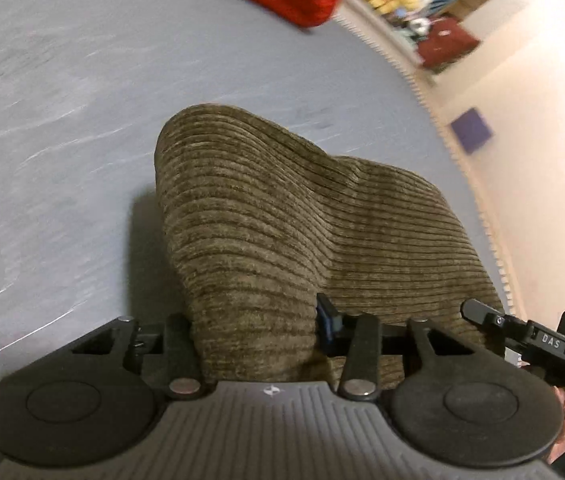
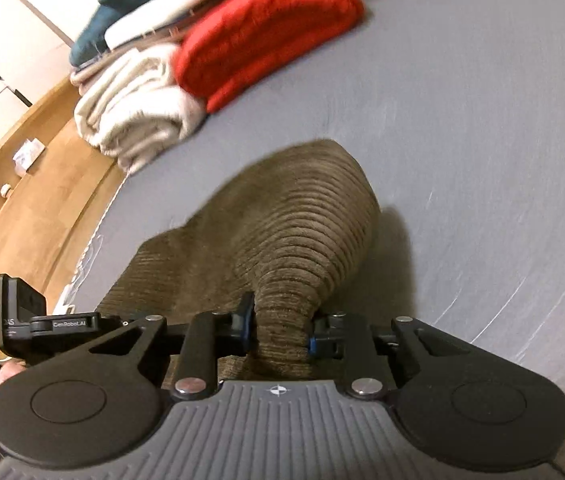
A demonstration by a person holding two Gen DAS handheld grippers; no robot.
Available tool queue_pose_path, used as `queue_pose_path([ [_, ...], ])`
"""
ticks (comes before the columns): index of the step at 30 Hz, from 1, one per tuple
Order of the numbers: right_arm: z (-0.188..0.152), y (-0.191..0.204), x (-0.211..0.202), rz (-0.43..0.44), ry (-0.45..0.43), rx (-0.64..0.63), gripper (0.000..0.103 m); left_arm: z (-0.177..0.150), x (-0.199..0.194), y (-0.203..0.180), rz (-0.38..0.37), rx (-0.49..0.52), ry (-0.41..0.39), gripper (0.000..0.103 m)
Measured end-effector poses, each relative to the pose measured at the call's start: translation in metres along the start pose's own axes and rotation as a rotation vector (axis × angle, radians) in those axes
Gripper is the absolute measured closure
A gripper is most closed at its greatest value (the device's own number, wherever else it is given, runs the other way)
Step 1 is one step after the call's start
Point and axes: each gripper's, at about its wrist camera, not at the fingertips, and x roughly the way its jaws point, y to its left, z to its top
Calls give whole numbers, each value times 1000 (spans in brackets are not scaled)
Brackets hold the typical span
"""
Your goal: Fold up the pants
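Observation:
The olive-brown corduroy pants [image 1: 266,216] drape from both grippers down onto the grey bed sheet [image 1: 62,120]. My left gripper [image 1: 256,332] is shut on a thick bunch of the pants cloth and holds it above the sheet. My right gripper [image 2: 280,330] is shut on another bunch of the same pants [image 2: 294,224], which hang forward in a rounded fold. The other gripper shows at the right edge of the left wrist view [image 1: 542,340] and at the left edge of the right wrist view [image 2: 42,320].
A folded red knit [image 2: 266,32] lies on the sheet [image 2: 482,140] beyond the pants, with a cream blanket [image 2: 134,112] and a teal and white stack [image 2: 142,4] beside it. A wooden floor [image 2: 34,200] lies left of the bed. The bed edge [image 1: 442,112] runs along the right.

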Motion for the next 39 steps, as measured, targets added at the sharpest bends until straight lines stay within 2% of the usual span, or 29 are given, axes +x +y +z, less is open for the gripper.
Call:
queue_pose_path([
  [6,66,-29,-56,-51,-94,-67,78,32,36,-76,-100,63,-77,56],
  [9,96,-49,-75,-67,-118,-93,78,43,58,-106,-144,77,-88,56],
  [12,113,-82,-89,-67,-154,-84,77,48,83,-128,-153,125,-89,53],
  [13,115,-97,-87,-71,-162,-95,74,48,91,-130,-134,136,-78,47],
  [14,115,-113,-82,-85,-156,-105,71,49,100,-132,-84,146,-69,46],
  [15,115,-128,-72,-131,-141,-96,62,48,106,-131,0,152,-76,44],
  [17,118,-158,-55,-373,-138,-41,58,50,107,-136,161,166,-134,44],
  [18,119,-168,-55,-478,-158,-35,58,49,101,-139,197,191,-168,44],
  [19,119,-176,-59,-538,-178,-29,58,48,95,-143,198,213,-194,44],
  [20,119,-182,-66,-538,-196,-7,58,46,87,-149,173,235,-213,44],
  [22,116,-179,-77,-432,-207,-7,59,34,77,-160,95,288,-211,44],
  [25,103,-149,-79,-300,-185,-186,59,10,79,-185,41,464,-149,46],
  [27,88,-132,-68,-233,-94,-328,61,-13,88,-190,28,602,-58,48],
  [28,80,-128,-60,-222,-36,-372,62,-21,98,-188,38,655,20,50],
  [29,68,-130,-50,-223,65,-409,65,-34,111,-185,89,717,102,52],
  [30,57,-134,-38,-242,168,-438,65,-49,122,-182,163,806,152,61],
  [31,48,-135,-33,-254,202,-480,65,-61,128,-182,216,876,171,60],
  [33,43,-130,-35,-252,209,-547,66,-63,129,-186,224,878,159,61],
  [35,44,-134,-42,-253,205,-530,68,-50,118,-189,173,815,127,61],
  [39,51,-126,-60,-212,135,-512,70,-24,91,-193,116,676,-67,61],
])
